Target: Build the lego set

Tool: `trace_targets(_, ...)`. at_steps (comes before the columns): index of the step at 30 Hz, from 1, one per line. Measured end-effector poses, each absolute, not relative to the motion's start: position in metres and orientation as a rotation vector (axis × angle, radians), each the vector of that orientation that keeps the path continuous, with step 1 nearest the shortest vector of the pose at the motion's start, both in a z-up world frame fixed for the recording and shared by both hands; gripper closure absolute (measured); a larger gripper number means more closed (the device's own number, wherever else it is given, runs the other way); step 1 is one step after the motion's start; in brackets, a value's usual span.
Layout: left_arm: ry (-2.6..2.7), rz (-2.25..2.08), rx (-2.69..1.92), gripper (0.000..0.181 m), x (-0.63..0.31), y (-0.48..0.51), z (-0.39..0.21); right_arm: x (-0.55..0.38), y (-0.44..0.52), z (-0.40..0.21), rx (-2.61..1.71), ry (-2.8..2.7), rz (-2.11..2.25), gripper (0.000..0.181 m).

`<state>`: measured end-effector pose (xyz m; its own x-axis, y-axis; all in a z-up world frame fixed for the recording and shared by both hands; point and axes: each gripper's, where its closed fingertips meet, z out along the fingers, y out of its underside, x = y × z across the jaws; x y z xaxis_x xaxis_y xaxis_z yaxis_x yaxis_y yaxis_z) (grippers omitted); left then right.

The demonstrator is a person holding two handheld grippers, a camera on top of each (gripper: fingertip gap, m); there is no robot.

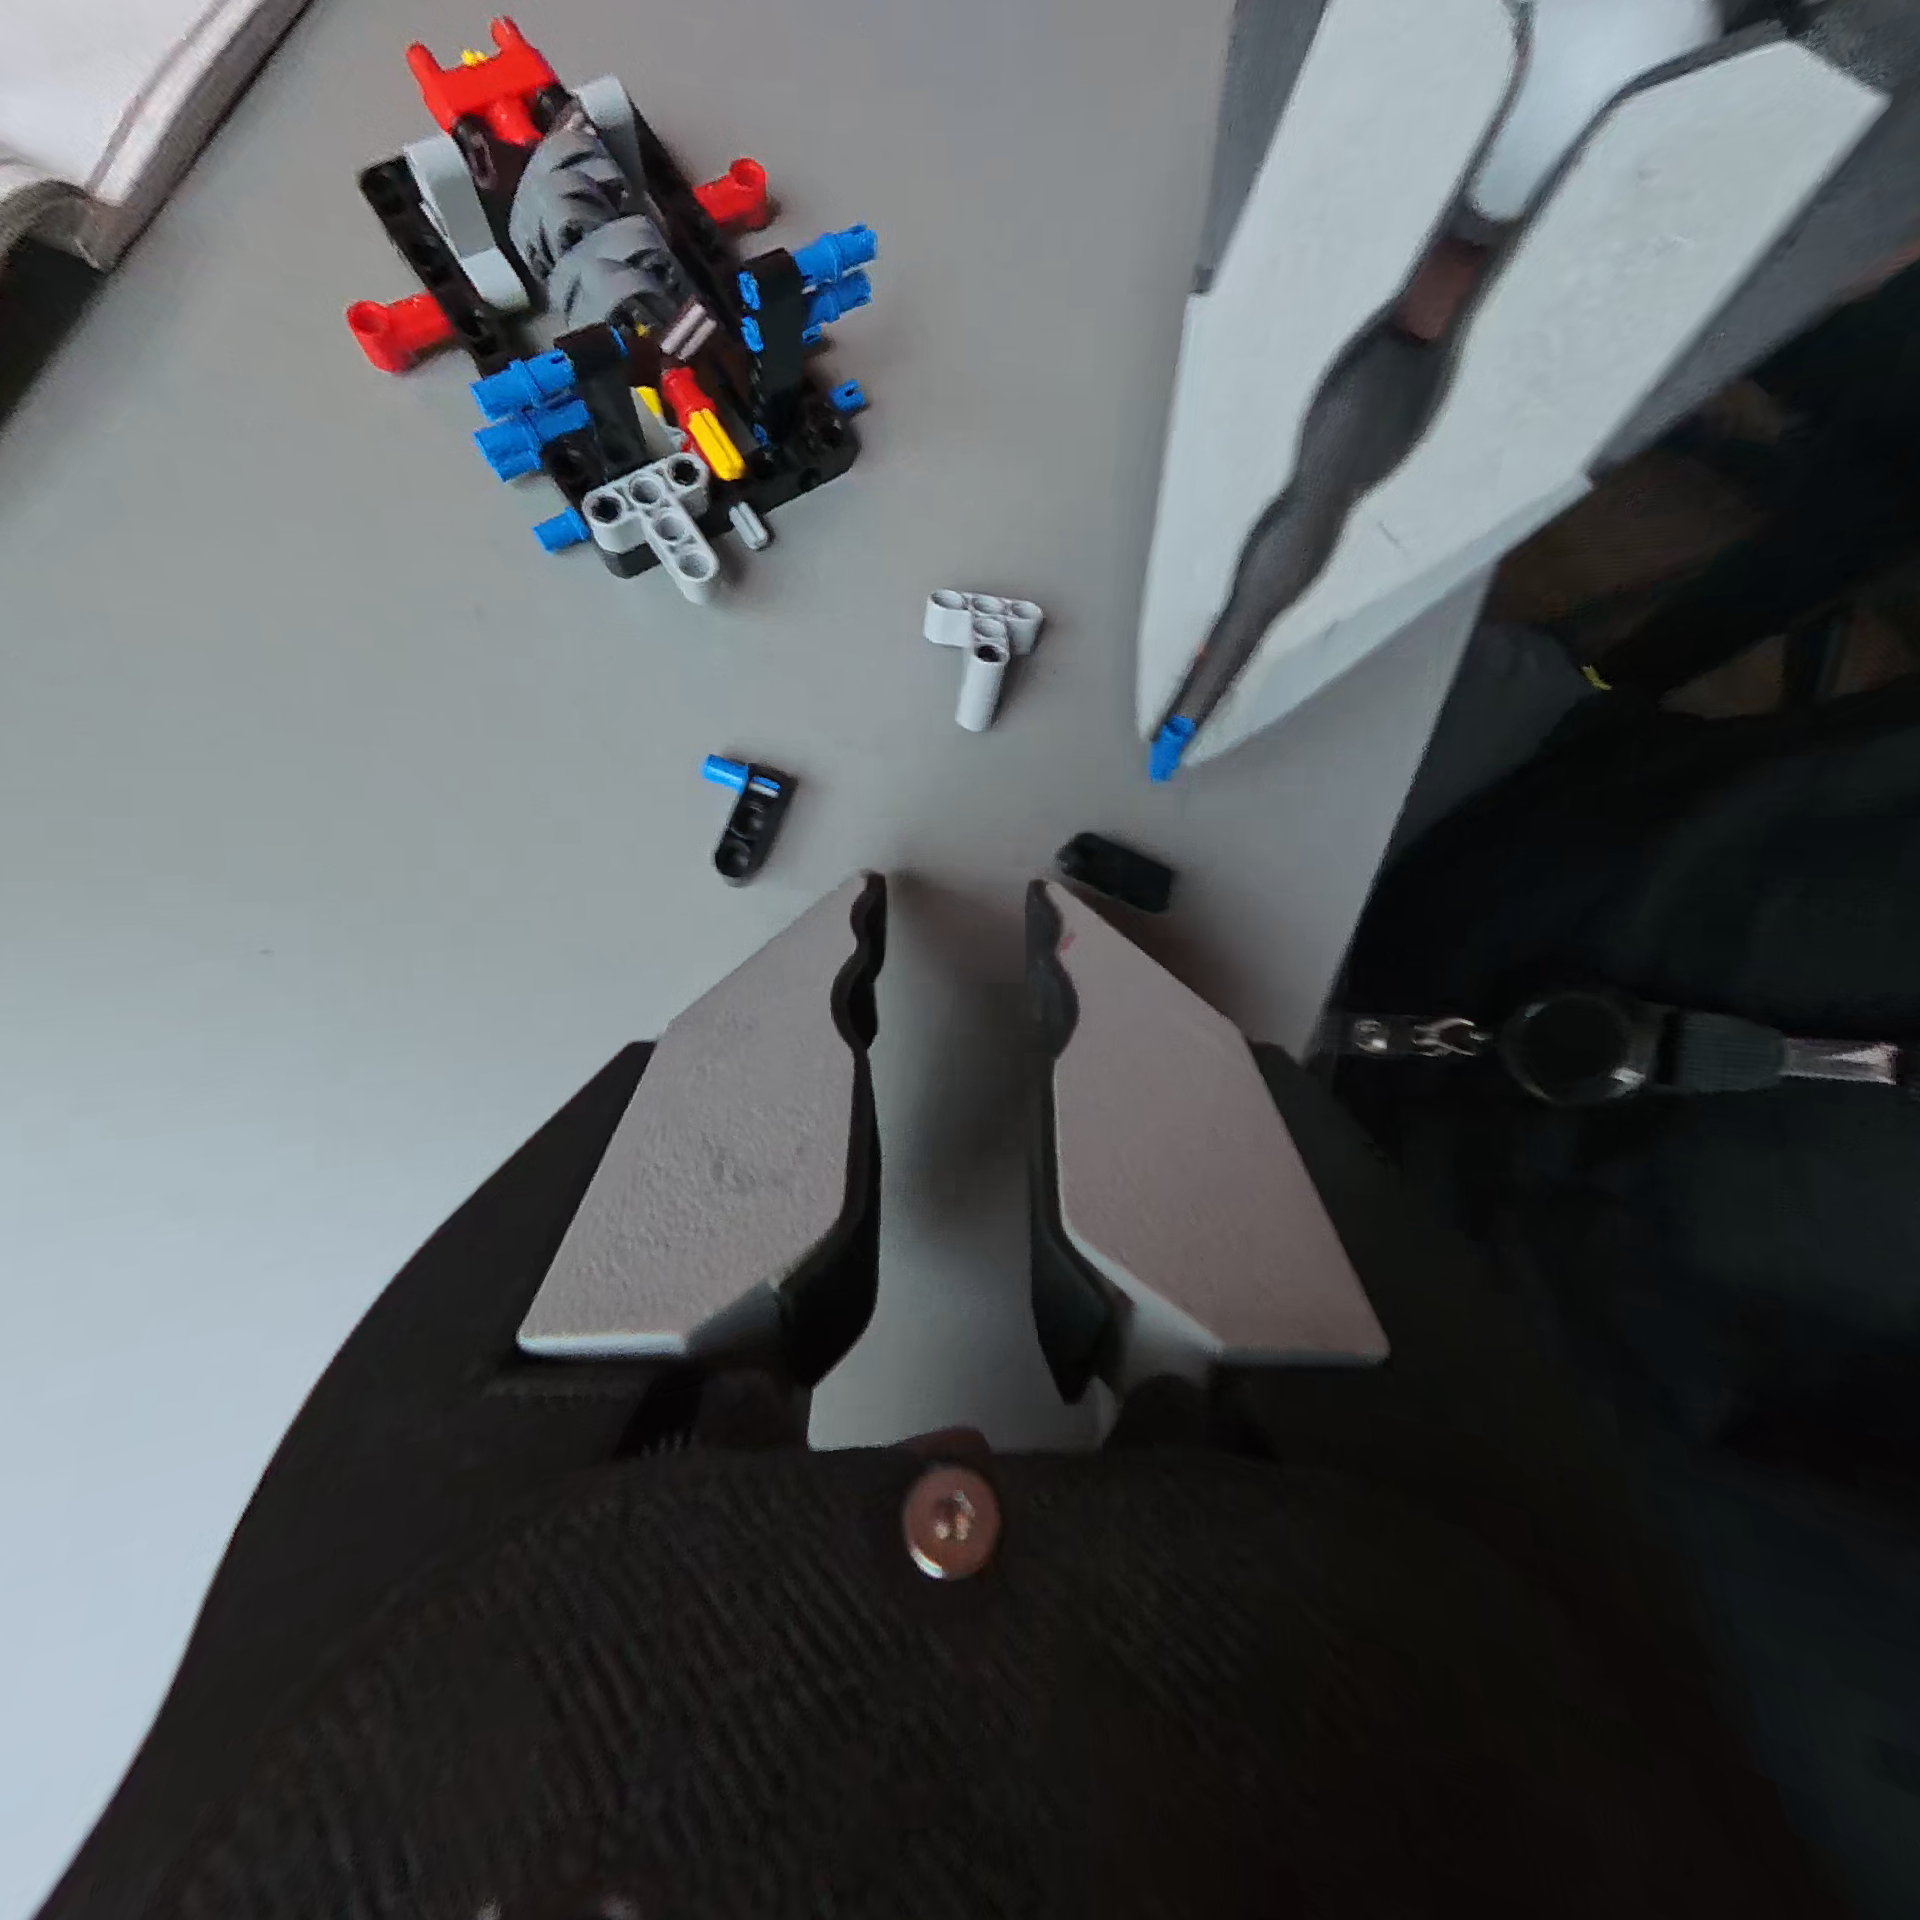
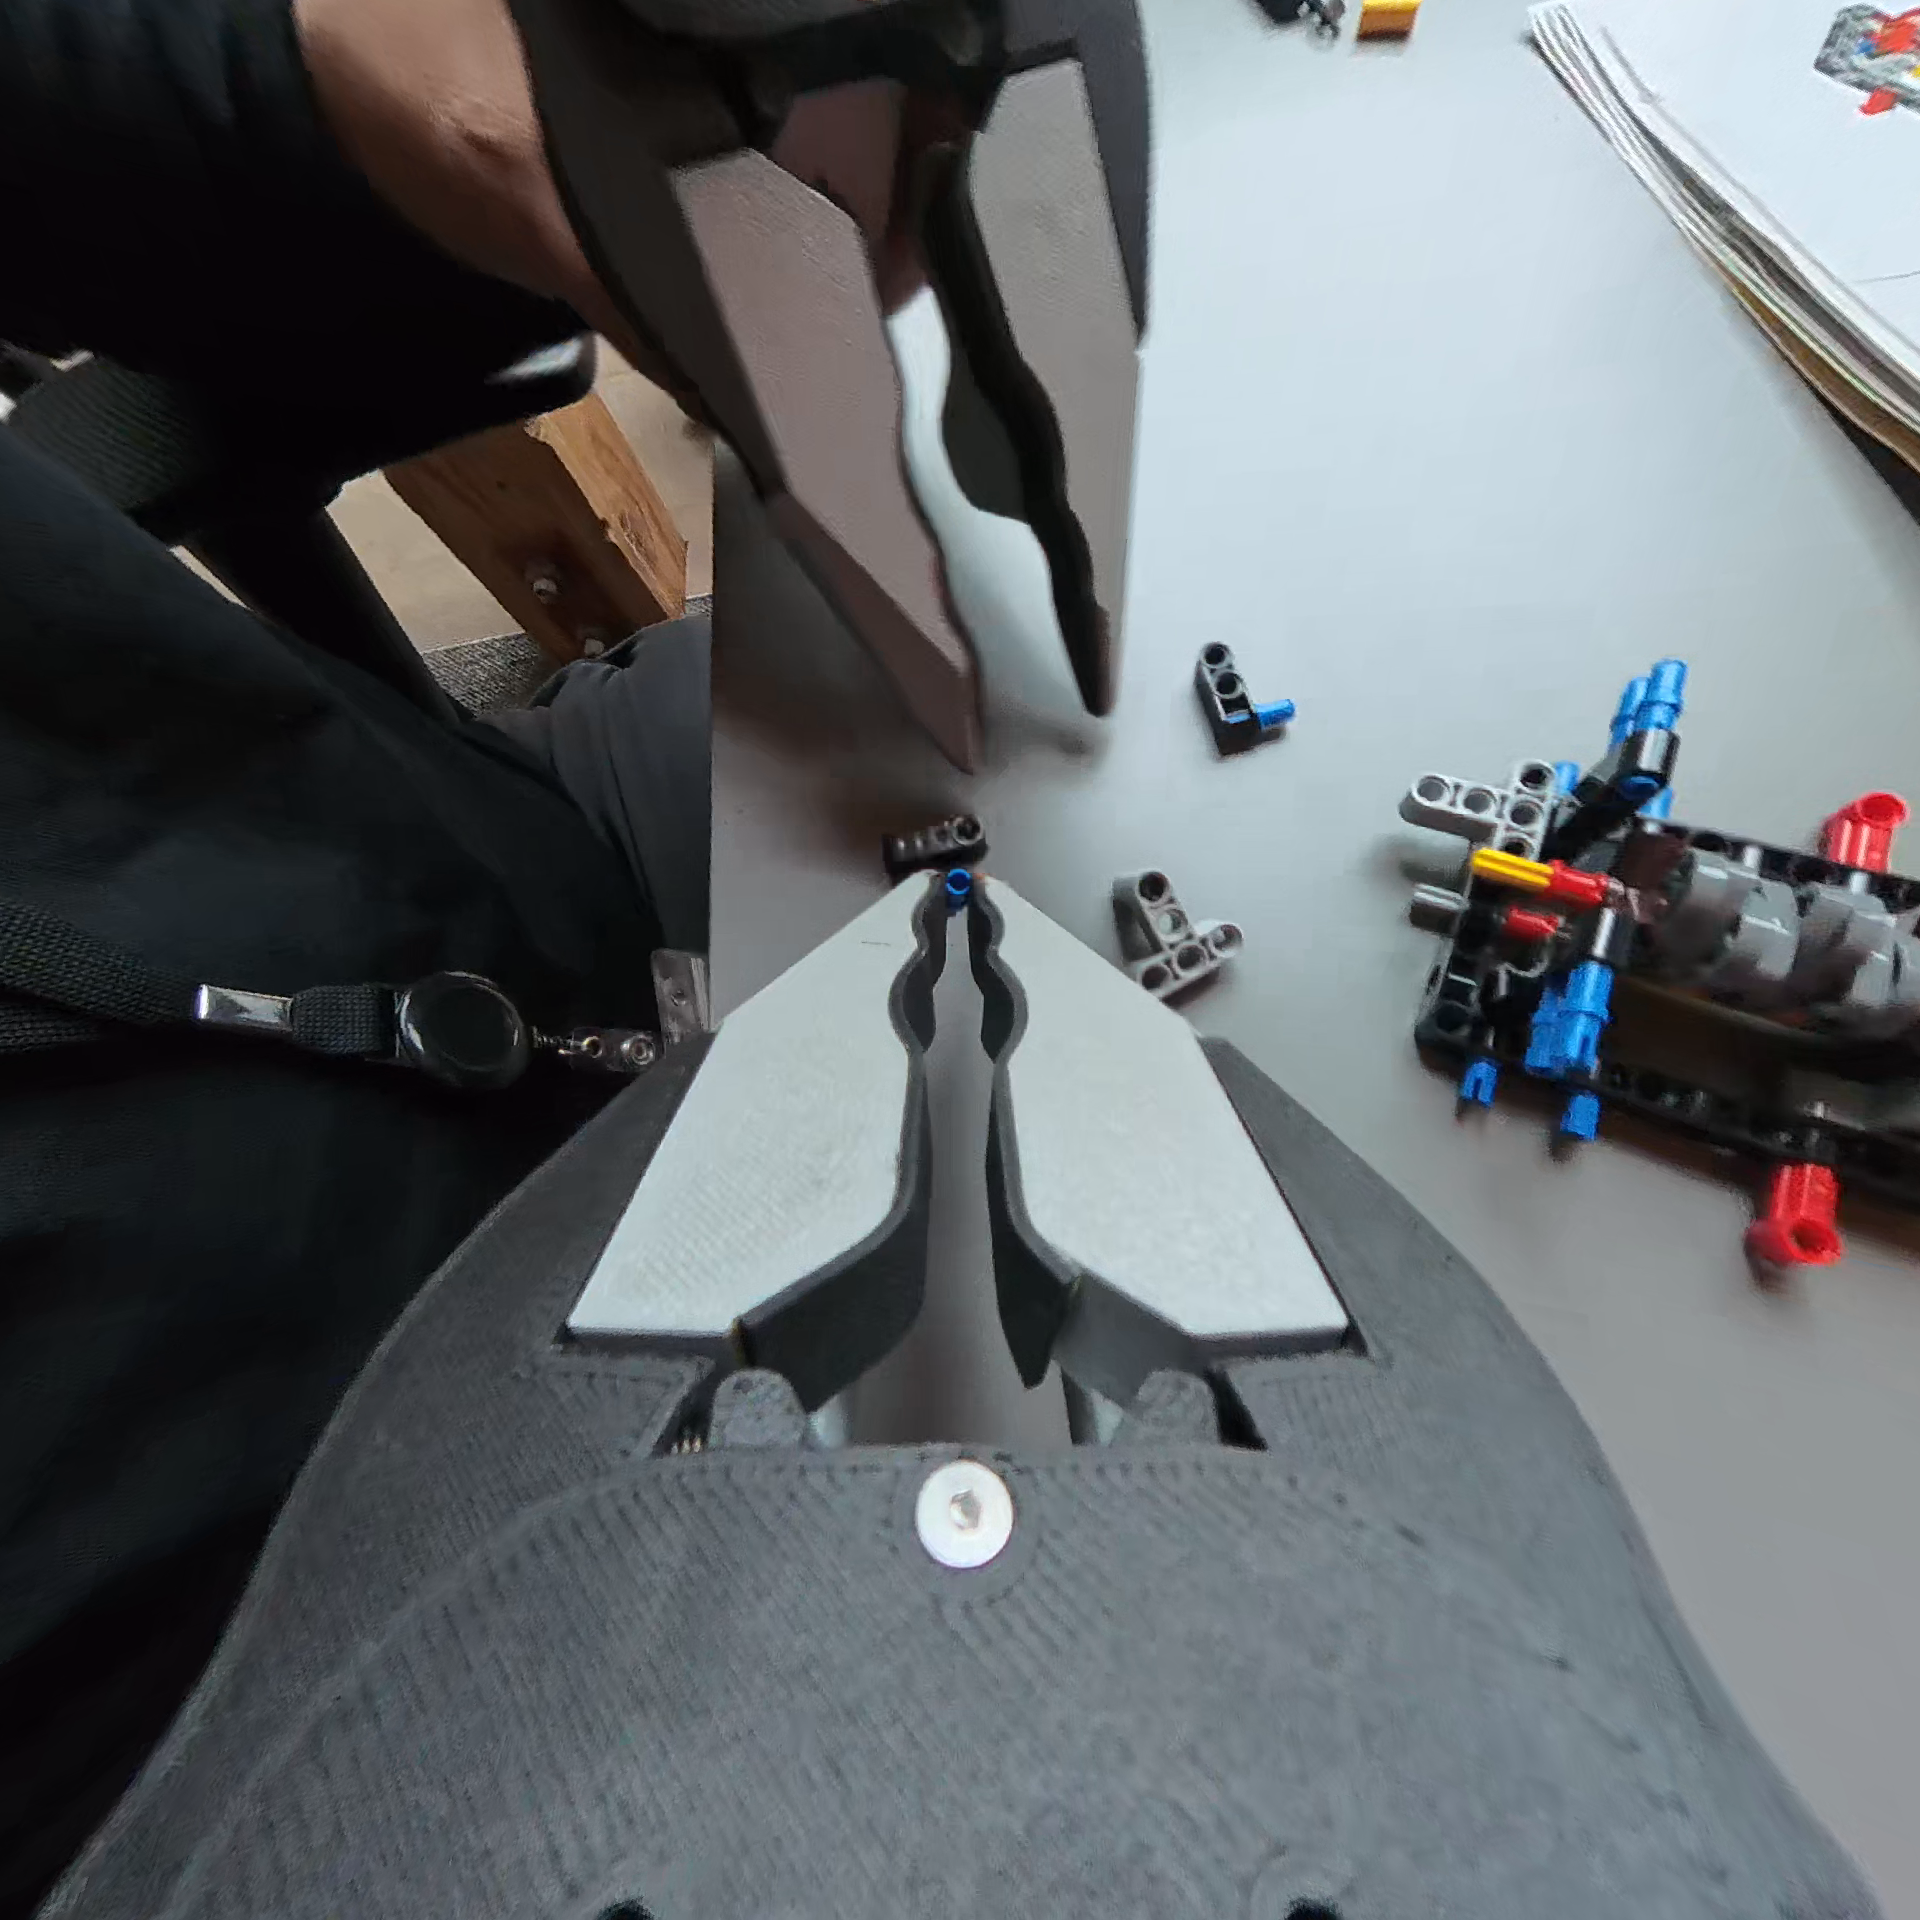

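The part-built Lego model (image 1: 613, 322), black frame with red, blue, grey and yellow parts, lies on the grey table; it also shows in the right wrist view (image 2: 1662, 956). My right gripper (image 2: 958, 883) is shut on a small blue pin (image 2: 957, 884), also visible at its tips in the left wrist view (image 1: 1168, 746). A short black beam (image 2: 935, 840) lies just beyond it, near the table edge. My left gripper (image 1: 956, 883) is open and empty, its tips beside that black beam (image 1: 1114, 871). A black beam with a blue pin (image 1: 750, 816) and a grey T-shaped beam (image 1: 980, 649) lie loose.
An instruction booklet (image 2: 1766, 187) lies at the far right, also seen in the left wrist view (image 1: 114, 114). The table edge runs close by the grippers, with a person's dark clothing (image 2: 260, 831) and a badge reel (image 2: 457, 1027) beyond it. An orange piece (image 2: 1387, 16) lies far off. The gap from one gripper's tips to the other's is roughly 5 cm.
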<state>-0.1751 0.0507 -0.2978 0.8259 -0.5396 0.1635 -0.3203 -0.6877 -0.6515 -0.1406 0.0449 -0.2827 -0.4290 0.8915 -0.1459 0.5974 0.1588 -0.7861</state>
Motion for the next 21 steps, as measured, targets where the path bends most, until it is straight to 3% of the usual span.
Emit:
trace_targets(9, 0.531, -0.558, -2.415, 0.149, -0.146, 0.024, -0.298, -0.15, 0.026, -0.293, -1.388, -2.153, 1.14, 0.181)
trace_targets(18, 0.681, -0.409, -2.386, 0.175, -0.151, 0.03, -0.303, -0.146, 0.044, -0.273, -1.322, -2.096, 1.217, 0.181)
trace_targets(21, 0.857, -0.448, -2.34, 0.176, -0.149, 0.03, -0.303, -0.145, 0.047, -0.272, -1.306, -2.115, 1.287, 0.181)
